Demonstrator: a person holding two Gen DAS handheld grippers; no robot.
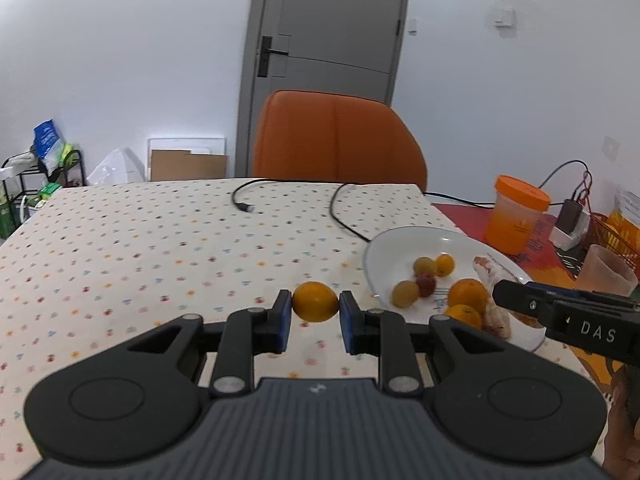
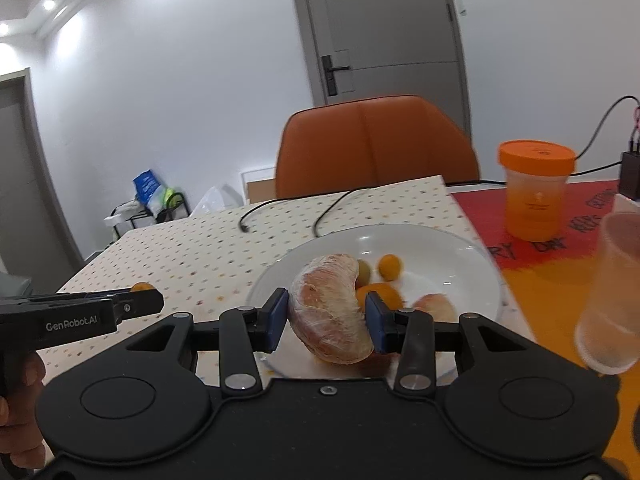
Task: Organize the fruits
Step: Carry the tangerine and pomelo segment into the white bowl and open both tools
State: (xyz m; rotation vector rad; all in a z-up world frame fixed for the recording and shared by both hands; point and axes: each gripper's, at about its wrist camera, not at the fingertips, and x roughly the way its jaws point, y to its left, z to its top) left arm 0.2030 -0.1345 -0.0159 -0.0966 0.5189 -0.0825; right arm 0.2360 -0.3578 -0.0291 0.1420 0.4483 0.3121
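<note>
Orange fruit point(image 1: 315, 302) is pinched in my left gripper point(image 1: 315, 312) just above the tablecloth point(image 1: 140, 248), my right gripper point(image 2: 327, 322) clamps a pomelo segment point(image 2: 330, 308) over the plate point(image 2: 440, 248), so next I lower each gently into place.

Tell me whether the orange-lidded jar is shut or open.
Shut: the orange lid sits flat on the jar in both views.

Oranges point(image 1: 315, 301) – three; pomelo segments point(image 2: 330, 308) – two; small round fruits point(image 1: 425, 266) – four; plate point(image 1: 400, 240) – one.
</note>
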